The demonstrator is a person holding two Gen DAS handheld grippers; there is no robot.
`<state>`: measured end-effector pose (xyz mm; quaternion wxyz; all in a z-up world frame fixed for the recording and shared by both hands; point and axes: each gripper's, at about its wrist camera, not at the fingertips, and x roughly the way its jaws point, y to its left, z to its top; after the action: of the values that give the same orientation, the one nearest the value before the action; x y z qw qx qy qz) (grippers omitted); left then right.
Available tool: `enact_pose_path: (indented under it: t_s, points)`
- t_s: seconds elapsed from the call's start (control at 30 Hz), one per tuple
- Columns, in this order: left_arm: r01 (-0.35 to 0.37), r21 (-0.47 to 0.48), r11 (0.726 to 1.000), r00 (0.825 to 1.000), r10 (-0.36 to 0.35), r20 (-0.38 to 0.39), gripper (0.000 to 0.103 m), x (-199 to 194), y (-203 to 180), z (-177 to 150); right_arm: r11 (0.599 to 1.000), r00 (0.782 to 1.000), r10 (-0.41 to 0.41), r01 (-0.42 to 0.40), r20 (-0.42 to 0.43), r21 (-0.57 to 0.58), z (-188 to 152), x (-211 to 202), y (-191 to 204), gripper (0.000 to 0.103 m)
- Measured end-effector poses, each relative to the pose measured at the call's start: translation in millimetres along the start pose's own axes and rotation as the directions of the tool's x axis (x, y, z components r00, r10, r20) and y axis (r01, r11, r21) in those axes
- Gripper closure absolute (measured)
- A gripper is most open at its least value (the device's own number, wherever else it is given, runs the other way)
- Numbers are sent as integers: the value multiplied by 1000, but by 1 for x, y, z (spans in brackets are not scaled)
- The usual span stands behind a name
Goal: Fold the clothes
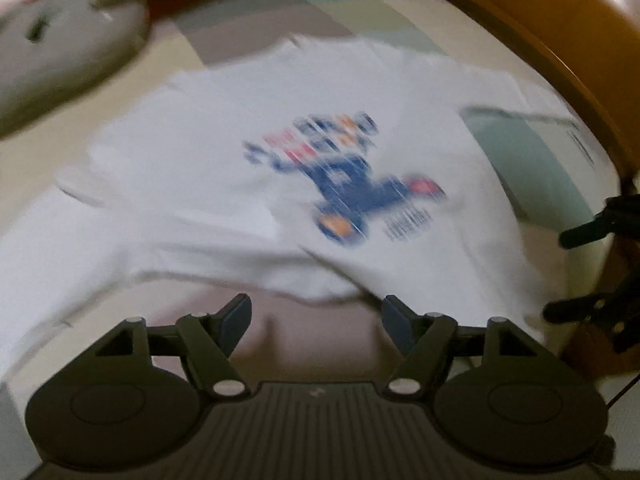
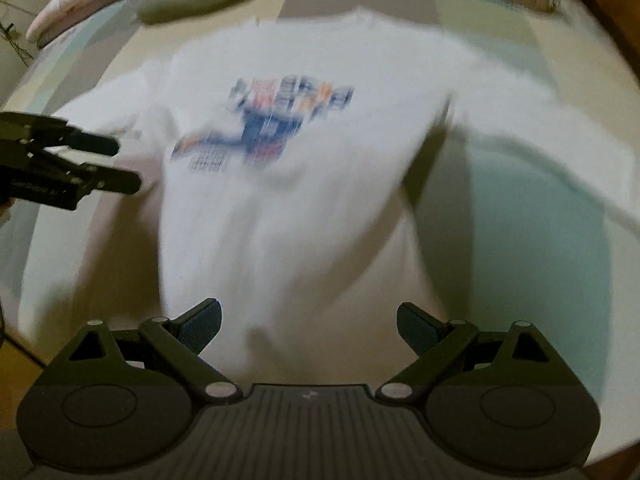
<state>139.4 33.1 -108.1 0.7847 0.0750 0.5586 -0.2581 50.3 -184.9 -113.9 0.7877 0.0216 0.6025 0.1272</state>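
white t-shirt (image 2: 304, 184) with a blue and red print lies spread flat on the bed (image 2: 520, 208), print up, near pillows (image 1: 60, 40). left gripper (image 1: 316, 316) and right gripper (image 2: 308, 320) both hover released at its near edge, grasping nothing.

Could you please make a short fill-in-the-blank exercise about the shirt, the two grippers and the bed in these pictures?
1. The T-shirt is mainly ____ in colour.
2. The left gripper and the right gripper both have jaws that are ____, holding nothing.
3. The T-shirt lies with its printed graphic facing ____.
4. The grey pillow rests on the ____ beside the T-shirt.

Missing words: white; open; up; bed
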Motion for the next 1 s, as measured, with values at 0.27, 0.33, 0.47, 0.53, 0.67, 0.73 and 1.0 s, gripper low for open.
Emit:
enact_pose_path:
  t_s: [0.27,0.33,0.47,0.53,0.67,0.73,1.0]
  points:
    - [185,36,982,976,-179,-126,33,43,-40,-14,991,987,88,-101,-136,-93,-50,27,27,6]
    - [234,28,972,963,-228,-142,34,47,-46,-13,985,985,105,-122,-137,-125,-52,36,29,6]
    - [269,49,962,958,-262,-116,34,43,-51,-4,975,987,120,-137,-104,-175,-44,51,29,6]
    - [277,67,959,958,-270,-92,34,37,-51,3,971,991,118,-127,-57,-201,-36,47,30,6]
    - [284,65,957,959,-282,-31,34,28,-43,23,968,995,95,-82,45,-238,-19,29,33,6]
    - [270,70,960,962,-272,10,33,25,-38,34,967,992,86,-61,92,-246,-8,20,32,6]
    - [228,44,973,964,-232,128,32,29,-6,86,960,966,43,31,256,-279,37,-1,24,6]
